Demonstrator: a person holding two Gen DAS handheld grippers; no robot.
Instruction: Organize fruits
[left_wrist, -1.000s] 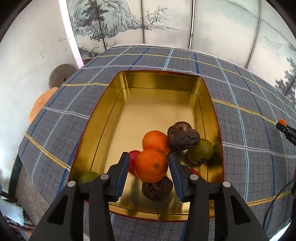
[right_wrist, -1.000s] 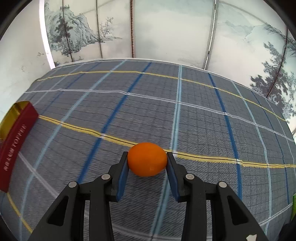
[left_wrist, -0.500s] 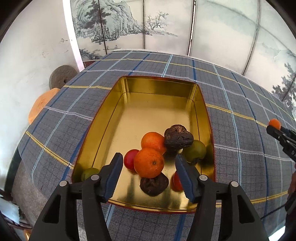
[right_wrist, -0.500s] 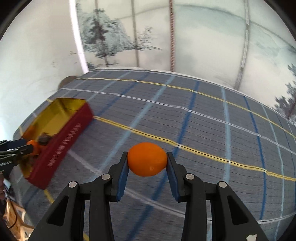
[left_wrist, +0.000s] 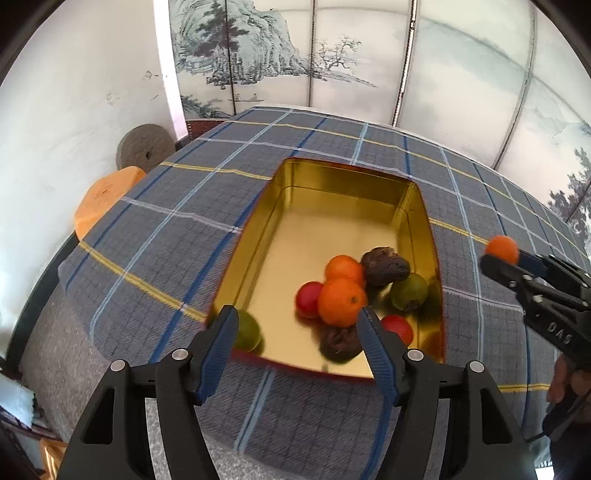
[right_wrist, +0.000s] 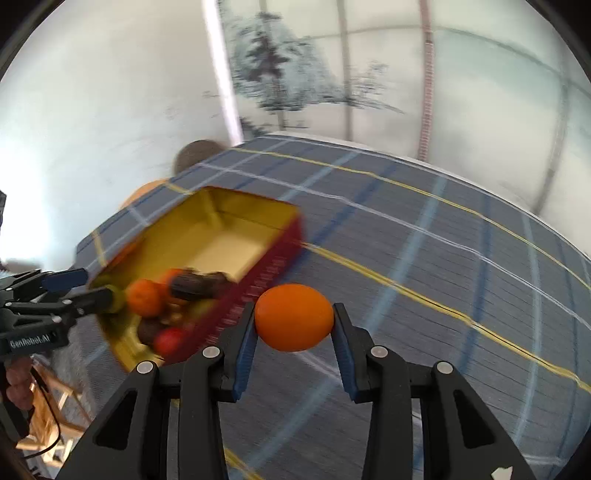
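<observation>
- One tabletop (left_wrist: 155, 236) under a grey-blue plaid cloth with yellow and white lines carries everything; a painted folding screen (left_wrist: 332, 62) stands behind it.
- A gold-lined tin (left_wrist: 332, 206) with red outer walls sits on the cloth, its far half bare, the fruit crowded into the near right part.
- The left gripper (left_wrist: 297, 326) hangs over the tin's near rim, its jaws spread wide with nothing between them.
- The right gripper (right_wrist: 293, 328) has its jaws closed on a held orange (right_wrist: 293, 317), up off the cloth and just beside the tin's red wall; in the left wrist view it shows to the right of the tin.
- Two oranges (left_wrist: 341, 302) lie touching in the pile, one behind the other.
- Two dark wrinkled fruits (left_wrist: 386, 260) lie at the pile's far and near edges.
- A green fruit (left_wrist: 409, 292) sits against the right wall; a second green fruit (left_wrist: 246, 330) lies apart in the near left corner.
- Two small red fruits (left_wrist: 308, 299) flank the front orange.
</observation>
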